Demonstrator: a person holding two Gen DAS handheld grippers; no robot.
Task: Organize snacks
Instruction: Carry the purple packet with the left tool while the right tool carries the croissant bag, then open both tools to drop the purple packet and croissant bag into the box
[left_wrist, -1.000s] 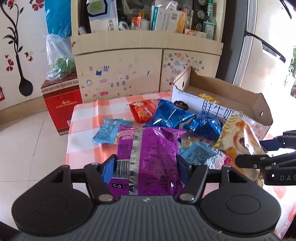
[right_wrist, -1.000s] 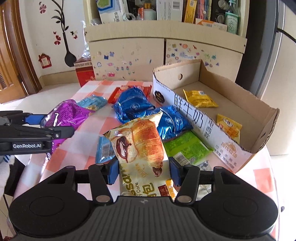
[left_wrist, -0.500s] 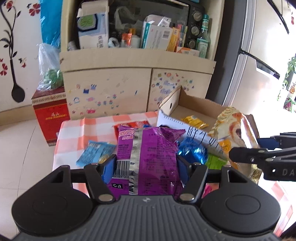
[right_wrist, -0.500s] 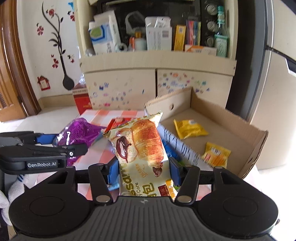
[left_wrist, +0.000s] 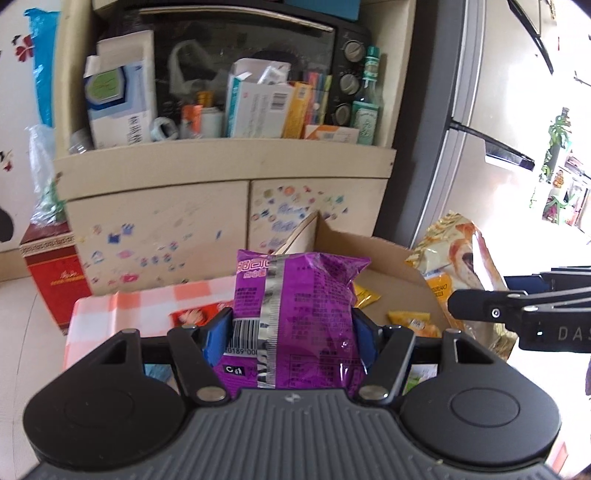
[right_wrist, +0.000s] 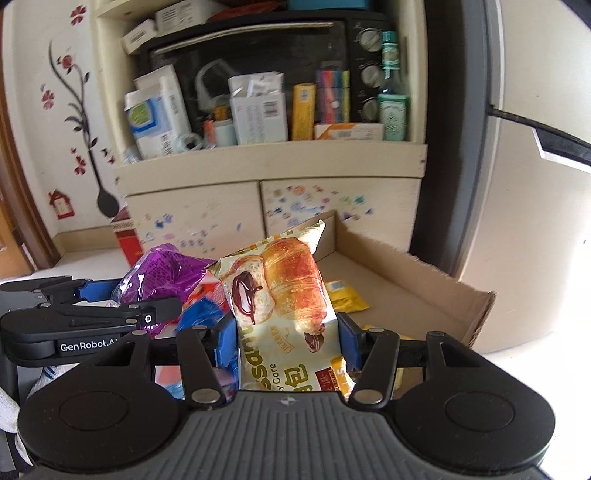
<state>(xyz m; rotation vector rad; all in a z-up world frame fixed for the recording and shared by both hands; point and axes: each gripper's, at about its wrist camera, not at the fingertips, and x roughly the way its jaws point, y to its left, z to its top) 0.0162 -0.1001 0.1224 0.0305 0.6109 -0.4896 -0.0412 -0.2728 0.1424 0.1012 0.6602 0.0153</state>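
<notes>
Left gripper (left_wrist: 291, 334): blue pads pressed against both sides of the purple snack packet (left_wrist: 299, 321), which stands upright between them, barcode side toward the camera
Right gripper (right_wrist: 288, 341): blue pads clamped on the lower part of the croissant packet (right_wrist: 284, 306), held upright with its top corner tilted toward the right
Height: both packets are carried in the air, clear of the table (left_wrist: 147, 299)
Relative position: in the left wrist view the right gripper's black fingers (left_wrist: 480, 310) reach in from the right with the croissant packet just beside the purple one; in the right wrist view the left gripper shows at the left edge, marked GenRobot
Cardboard box (right_wrist: 406, 280): open-topped, lying ahead of and to the right of both packets; its far wall sits near the cabinet (right_wrist: 207, 218)
Box contents: yellow sachets (left_wrist: 410, 319) lie flat on the box floor; one more shows behind the croissant packet in the right wrist view
Table: orange-and-white checked cloth, with an orange-red packet (left_wrist: 192, 315) lying on it just left of the purple packet
Background: cream cabinet with sticker-covered doors, shelf above crowded with cartons and a bottle, black oven (right_wrist: 258, 40) behind them; red box (left_wrist: 55, 269) on the floor at left
</notes>
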